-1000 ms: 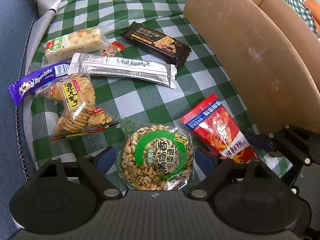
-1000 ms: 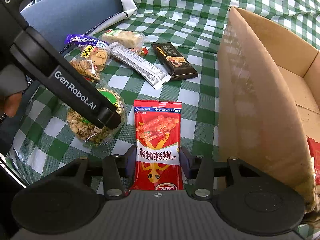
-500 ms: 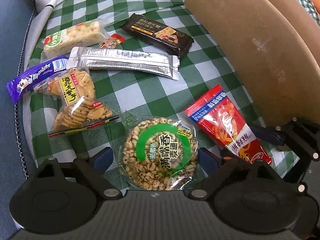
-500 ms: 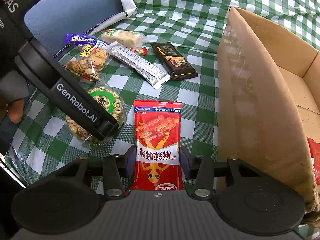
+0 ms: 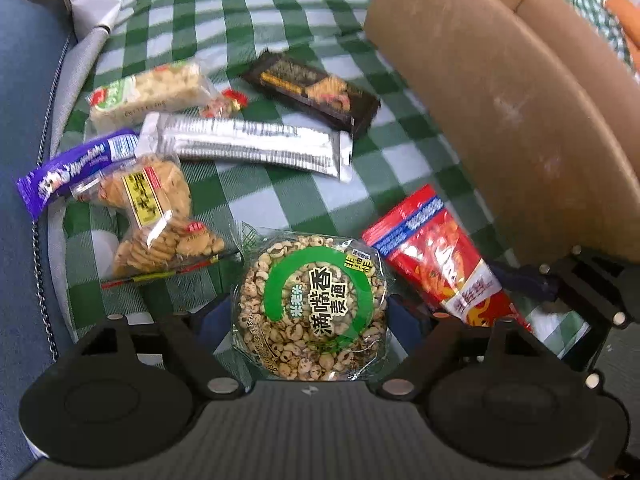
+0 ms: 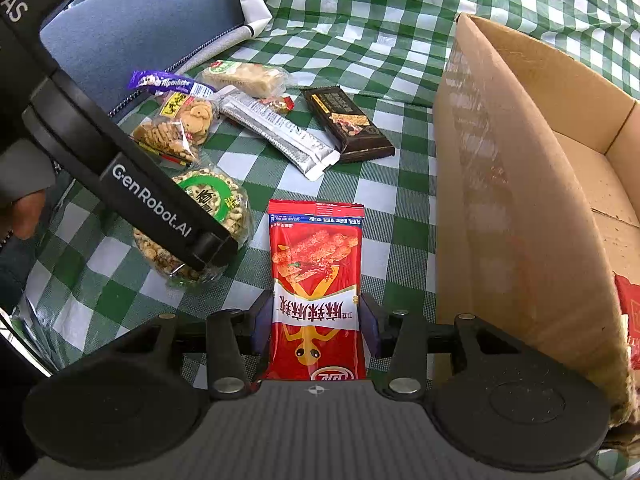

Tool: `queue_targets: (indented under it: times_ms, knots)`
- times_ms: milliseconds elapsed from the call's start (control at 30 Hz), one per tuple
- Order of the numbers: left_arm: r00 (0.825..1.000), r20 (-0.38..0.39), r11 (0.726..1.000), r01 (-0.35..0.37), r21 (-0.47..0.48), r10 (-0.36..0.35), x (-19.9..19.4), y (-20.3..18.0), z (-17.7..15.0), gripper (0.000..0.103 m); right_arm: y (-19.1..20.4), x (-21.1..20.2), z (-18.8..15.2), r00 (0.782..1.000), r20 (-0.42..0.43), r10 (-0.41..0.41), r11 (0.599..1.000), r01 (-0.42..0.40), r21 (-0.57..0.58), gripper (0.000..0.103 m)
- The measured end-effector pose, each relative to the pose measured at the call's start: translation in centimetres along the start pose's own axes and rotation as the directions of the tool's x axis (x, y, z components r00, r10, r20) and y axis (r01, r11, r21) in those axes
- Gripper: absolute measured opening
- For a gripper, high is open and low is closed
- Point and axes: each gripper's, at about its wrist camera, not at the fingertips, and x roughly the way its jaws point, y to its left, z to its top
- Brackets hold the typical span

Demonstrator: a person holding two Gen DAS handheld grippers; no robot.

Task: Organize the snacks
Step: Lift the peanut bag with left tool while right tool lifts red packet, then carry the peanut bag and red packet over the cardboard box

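My left gripper (image 5: 310, 316) is shut on a round puffed-grain cake with a green label (image 5: 312, 308), its fingers against both sides of the pack; it also shows in the right wrist view (image 6: 208, 216). My right gripper (image 6: 316, 324) is shut on a red spicy-strip packet (image 6: 316, 280), which also shows in the left wrist view (image 5: 436, 256). A cardboard box (image 6: 520, 184) stands open to the right; it also shows in the left wrist view (image 5: 500, 112).
On the green checked cloth (image 6: 384, 32) lie a cookie bag (image 5: 156, 216), a purple candy stick (image 5: 72, 168), a silver bar (image 5: 252, 148), a dark chocolate bar (image 5: 312, 92), a rice-crisp bar (image 5: 148, 92) and a small red candy (image 5: 224, 104). A blue cushion (image 6: 132, 32) lies at the left.
The left gripper has closed in on the grain cake, which now sits closer and slightly lifted. The right gripper and red packet have not moved.
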Motion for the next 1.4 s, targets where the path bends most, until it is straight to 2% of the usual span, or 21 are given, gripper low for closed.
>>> queue_targets:
  times_ms: [167,300,400,600,633,833,900,1000,1133,1300,1400]
  knots:
    - [0.992,0.123,0.998,0.029,-0.063,-0.021,-2.4,1.0,0.4,0.085,-0.1,-1.2,0.4,0.999,0.036,0.002,1.0,-0.003,0.011,0.046]
    - [0.965,0.262,0.99,0.061,-0.125,-0.026,-5.0,1.7,0.4,0.084,-0.2,-2.8,1.2,0.997,0.076,0.004,1.0,-0.007,0.03,0.046]
    - [0.923,0.384,0.985,0.082,-0.149,-0.019,-7.3,1.7,0.4,0.084,-0.5,-4.5,2.2,0.993,0.12,0.002,0.999,-0.007,0.04,0.046]
    - [0.818,0.573,0.975,0.093,-0.2,0.039,-11.0,1.3,0.0,0.084,-2.1,-8.8,4.1,0.975,0.221,-0.004,0.997,-0.012,0.07,0.046]
    - [0.801,0.596,0.974,0.088,-0.21,0.057,-11.6,1.1,-0.1,0.084,-2.7,-9.6,4.3,0.971,0.238,-0.007,0.997,-0.012,0.077,0.046]
    - [0.73,0.677,0.97,0.083,-0.229,0.097,-13.4,-0.7,-0.6,0.084,-7.5,-13.7,4.9,0.94,0.336,-0.051,0.993,0.01,0.121,0.046]
    - [0.69,0.718,0.975,0.084,-0.207,0.093,-14.0,-1.9,-1.3,0.084,-9.7,-14.7,5.1,0.926,0.368,-0.085,0.99,0.036,0.139,0.046]
    - [0.646,0.757,0.981,0.067,-0.181,0.095,-14.4,-4.1,-1.7,0.084,-12.9,-15.4,4.9,0.902,0.406,-0.145,0.984,0.089,0.154,0.046]
    - [0.631,0.772,0.987,0.058,-0.148,0.078,-14.1,-7.0,-1.7,0.084,-16.3,-14.6,3.9,0.884,0.408,-0.228,0.966,0.153,0.208,0.046]
    - [0.627,0.779,0.995,0.072,-0.067,0.007,-13.6,-10.1,-0.7,0.084,-19.4,-13.6,2.1,0.892,0.359,-0.276,0.939,0.17,0.299,0.046]
    - [0.624,0.781,0.995,0.087,-0.043,-0.021,-13.2,-11.3,-0.2,0.084,-20.1,-13.3,1.4,0.887,0.343,-0.309,0.932,0.21,0.295,0.046]
